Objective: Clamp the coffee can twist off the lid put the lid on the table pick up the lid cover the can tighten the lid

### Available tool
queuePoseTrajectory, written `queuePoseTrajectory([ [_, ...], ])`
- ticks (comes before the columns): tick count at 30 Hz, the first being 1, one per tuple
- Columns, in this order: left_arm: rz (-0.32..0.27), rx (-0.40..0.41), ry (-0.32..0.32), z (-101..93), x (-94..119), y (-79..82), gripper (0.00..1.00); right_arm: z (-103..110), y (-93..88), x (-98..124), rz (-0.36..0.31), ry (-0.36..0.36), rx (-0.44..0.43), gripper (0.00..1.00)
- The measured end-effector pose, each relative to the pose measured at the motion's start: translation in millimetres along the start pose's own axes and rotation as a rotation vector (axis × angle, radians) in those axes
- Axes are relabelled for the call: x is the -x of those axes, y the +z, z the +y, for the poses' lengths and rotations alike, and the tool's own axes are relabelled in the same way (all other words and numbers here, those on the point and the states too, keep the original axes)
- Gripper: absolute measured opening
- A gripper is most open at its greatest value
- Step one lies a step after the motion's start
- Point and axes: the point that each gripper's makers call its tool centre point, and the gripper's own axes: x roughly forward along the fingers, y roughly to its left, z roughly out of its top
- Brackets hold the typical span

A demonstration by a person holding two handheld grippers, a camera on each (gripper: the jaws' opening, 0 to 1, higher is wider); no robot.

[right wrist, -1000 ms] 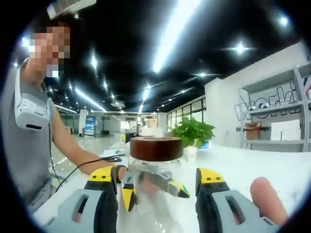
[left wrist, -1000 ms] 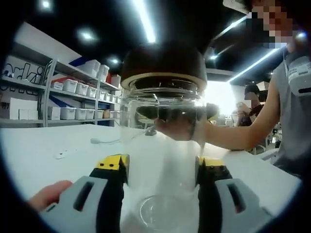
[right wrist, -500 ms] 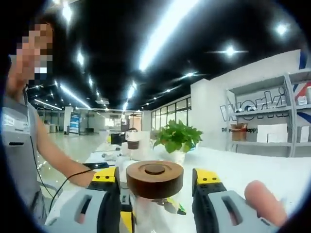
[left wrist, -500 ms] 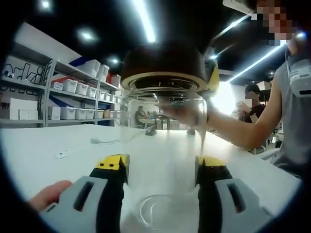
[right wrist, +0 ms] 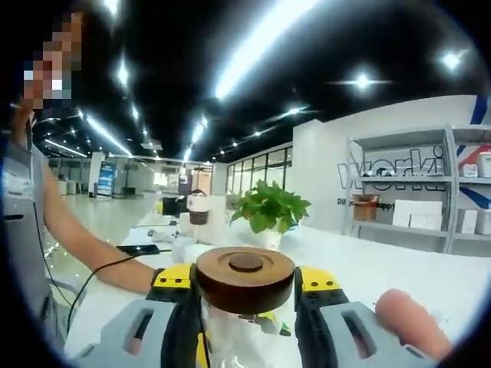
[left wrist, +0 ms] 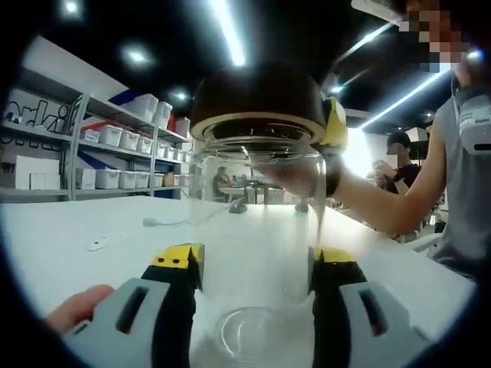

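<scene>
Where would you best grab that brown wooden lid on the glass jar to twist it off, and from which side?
Best by its round side rim, one jaw on each opposite edge, coming in level from the side. The lid is a thick, flat disc sitting upright on the jar, so its rim offers two parallel faces. The right gripper already brackets it that way, while the left gripper clamps the glass below.
</scene>
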Motion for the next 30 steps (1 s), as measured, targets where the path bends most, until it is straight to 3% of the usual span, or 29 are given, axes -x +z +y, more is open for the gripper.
queuePoseTrajectory([
  [10,0.003,0.0,0.0,5.3,1.2,-1.4,0.51,-1.5,0.1,1.4,0.011,-0.137,0.003,0.44],
  [30,0.01,-0.005,0.007,-3.3,-3.5,-1.1,0.5,-0.7,-0.1,3.3,0.031,-0.43,0.028,0.44],
])
